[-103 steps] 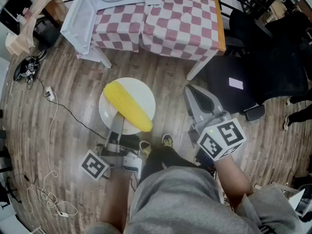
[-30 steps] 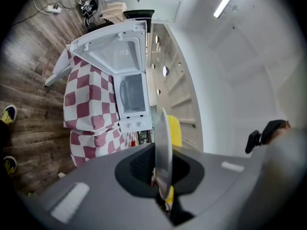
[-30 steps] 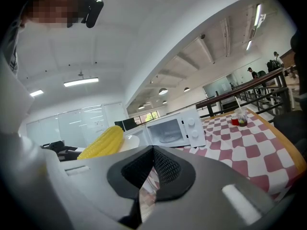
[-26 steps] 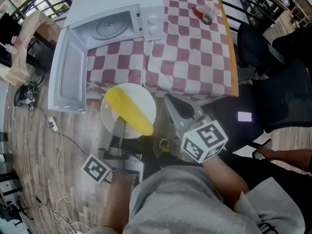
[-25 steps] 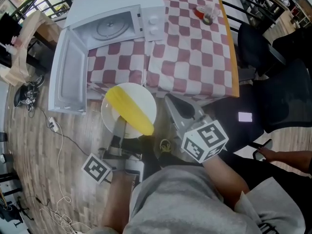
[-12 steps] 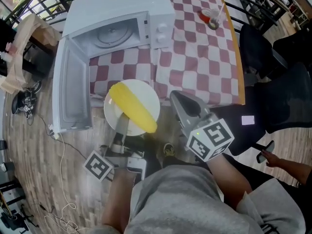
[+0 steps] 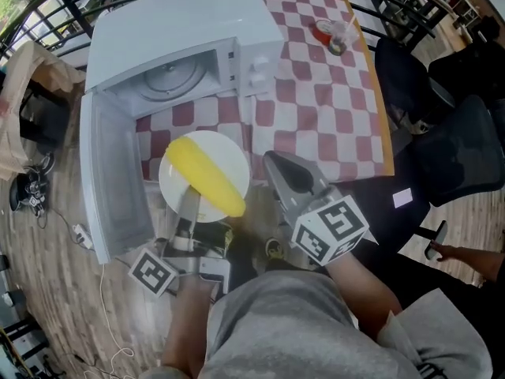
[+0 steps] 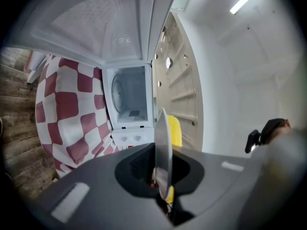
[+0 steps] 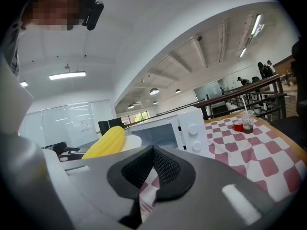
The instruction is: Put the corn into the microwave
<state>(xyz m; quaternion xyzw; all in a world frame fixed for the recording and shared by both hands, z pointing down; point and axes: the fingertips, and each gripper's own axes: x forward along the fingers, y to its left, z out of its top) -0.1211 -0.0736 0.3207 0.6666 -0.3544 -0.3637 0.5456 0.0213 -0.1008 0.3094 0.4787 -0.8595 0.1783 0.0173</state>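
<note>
A yellow corn cob [image 7: 207, 175] lies on a white plate [image 7: 226, 152] carried in the air in front of the white microwave [image 7: 177, 22]. The microwave's door [image 7: 110, 180] hangs open to the left, and its cavity [image 7: 170, 77] with the glass turntable shows. My left gripper [image 7: 189, 200] is shut on the plate's near rim. In the left gripper view the plate [image 8: 162, 143] stands edge-on between the jaws, the corn [image 8: 175, 131] behind it and the cavity [image 8: 128, 92] ahead. My right gripper [image 7: 274, 163] is shut and empty, just right of the plate.
The microwave stands on a table with a red-and-white checked cloth [image 7: 331, 109]. A cup with a straw [image 7: 338, 36] sits at the far right corner. Black chairs [image 7: 461, 144] stand to the right; cables [image 7: 31, 200] lie on the wooden floor at left.
Both grippers have moved forward toward the table, carrying the plate and corn. The plate is now closer to the open microwave, beside its door.
</note>
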